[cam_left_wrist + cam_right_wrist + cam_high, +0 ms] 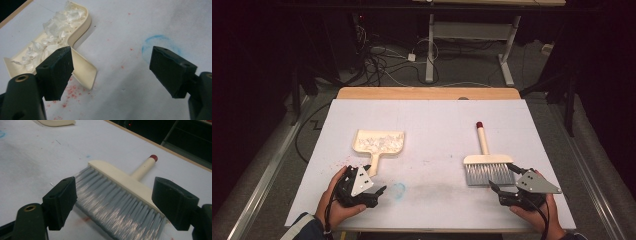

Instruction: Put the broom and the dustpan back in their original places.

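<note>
No readable text, labels or numbers anywhere.

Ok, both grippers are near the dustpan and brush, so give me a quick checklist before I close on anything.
1. Left gripper open: ok, jaws wide apart.
2. Right gripper open: ok.
3. Dustpan handle between the left jaws: not ok, it lies by one jaw, off centre.
4. Brush lined up: not ok, the bristles face the jaws and the handle points away.
5. Paper scraps held inside the dustpan: ok.
6. Table swept: not ok, red specks by the dustpan handle.
</note>
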A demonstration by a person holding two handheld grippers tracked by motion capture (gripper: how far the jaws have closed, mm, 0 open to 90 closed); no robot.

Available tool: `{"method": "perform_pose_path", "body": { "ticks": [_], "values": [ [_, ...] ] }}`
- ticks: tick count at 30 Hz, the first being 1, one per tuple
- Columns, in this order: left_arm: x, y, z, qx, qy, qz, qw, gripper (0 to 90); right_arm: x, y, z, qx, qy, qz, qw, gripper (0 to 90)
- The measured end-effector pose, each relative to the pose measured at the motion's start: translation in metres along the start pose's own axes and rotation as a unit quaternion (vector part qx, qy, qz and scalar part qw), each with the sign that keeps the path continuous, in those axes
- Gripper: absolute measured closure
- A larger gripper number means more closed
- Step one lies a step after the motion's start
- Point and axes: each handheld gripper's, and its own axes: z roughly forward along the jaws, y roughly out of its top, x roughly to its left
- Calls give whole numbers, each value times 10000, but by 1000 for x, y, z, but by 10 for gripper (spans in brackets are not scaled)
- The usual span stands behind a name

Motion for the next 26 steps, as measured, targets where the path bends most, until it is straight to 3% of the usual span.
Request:
{"method": "perform_pose_path", "body": {
  "ticks": [10,14,26],
  "values": [
    [-1,0,1,37,-1,24,10000,186,-1,1,-2,-51,-24,56,10000,205],
    [-1,0,1,48,-9,33,10000,185,-2,3,-4,-110,47,181,9998,204],
    [-1,3,5,57,-42,21,10000,186,1,4,-3,-35,0,16,10000,205]
  ]
}}
